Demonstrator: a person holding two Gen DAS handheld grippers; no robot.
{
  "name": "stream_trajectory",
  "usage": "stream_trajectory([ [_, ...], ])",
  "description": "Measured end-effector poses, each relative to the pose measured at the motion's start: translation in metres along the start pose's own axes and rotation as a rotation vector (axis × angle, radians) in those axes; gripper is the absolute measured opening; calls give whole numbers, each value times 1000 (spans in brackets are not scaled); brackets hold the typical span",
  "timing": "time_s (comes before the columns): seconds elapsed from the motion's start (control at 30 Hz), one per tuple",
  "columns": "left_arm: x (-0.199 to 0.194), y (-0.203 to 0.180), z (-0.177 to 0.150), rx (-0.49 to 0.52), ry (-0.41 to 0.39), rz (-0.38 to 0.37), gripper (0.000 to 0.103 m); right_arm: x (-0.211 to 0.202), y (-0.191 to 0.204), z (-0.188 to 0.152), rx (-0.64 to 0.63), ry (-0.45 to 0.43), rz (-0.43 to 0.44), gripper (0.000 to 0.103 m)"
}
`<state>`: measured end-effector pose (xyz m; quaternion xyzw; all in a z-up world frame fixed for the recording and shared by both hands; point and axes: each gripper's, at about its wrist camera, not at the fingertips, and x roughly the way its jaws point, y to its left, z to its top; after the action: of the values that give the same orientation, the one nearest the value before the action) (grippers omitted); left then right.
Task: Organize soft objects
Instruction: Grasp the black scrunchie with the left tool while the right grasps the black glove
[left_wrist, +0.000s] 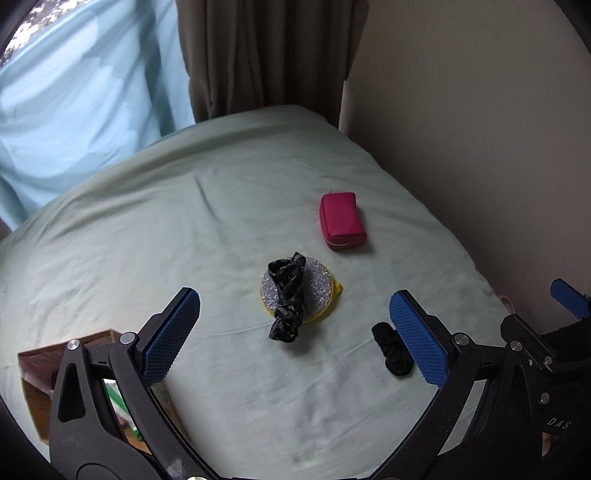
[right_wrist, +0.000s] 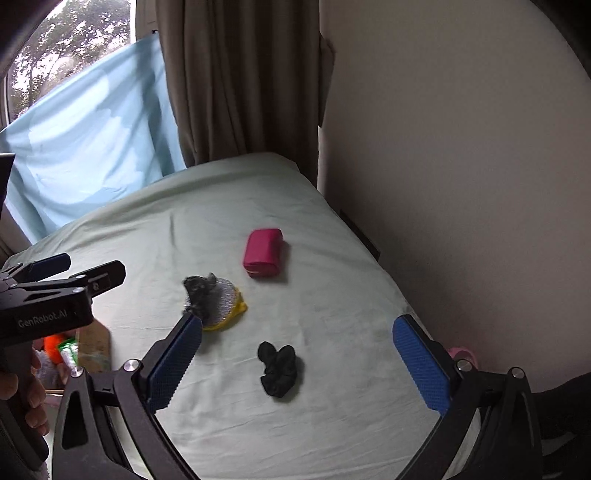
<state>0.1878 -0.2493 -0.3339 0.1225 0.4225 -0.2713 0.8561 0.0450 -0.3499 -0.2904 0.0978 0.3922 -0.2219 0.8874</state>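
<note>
- The left gripper (left_wrist: 294, 334) was spread wide above the bed (left_wrist: 129, 229), holding nothing.
- The right gripper (right_wrist: 297, 365) was spread wide too, empty.
- A shiny black cloth (left_wrist: 289, 300) lay across a glittery round pad (left_wrist: 321, 286).
- A black scrunchie (right_wrist: 279, 368) lay just beside it; a pink pouch (right_wrist: 263, 252) was farther back.
</note>
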Motion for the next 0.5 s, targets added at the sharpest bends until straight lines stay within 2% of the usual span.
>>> stream_trajectory([
  [0.27, 119, -8, -10, 15, 98, 14, 93, 107, -17, -41, 35, 69, 22, 94],
  [0.37, 146, -4, -14, 17, 114, 20, 90, 131, -15, -58, 35, 100, 35, 91],
  [0.5, 171, 1, -16, 19, 138, 22, 87, 158, -8, -77, 33, 155, 57, 79],
])
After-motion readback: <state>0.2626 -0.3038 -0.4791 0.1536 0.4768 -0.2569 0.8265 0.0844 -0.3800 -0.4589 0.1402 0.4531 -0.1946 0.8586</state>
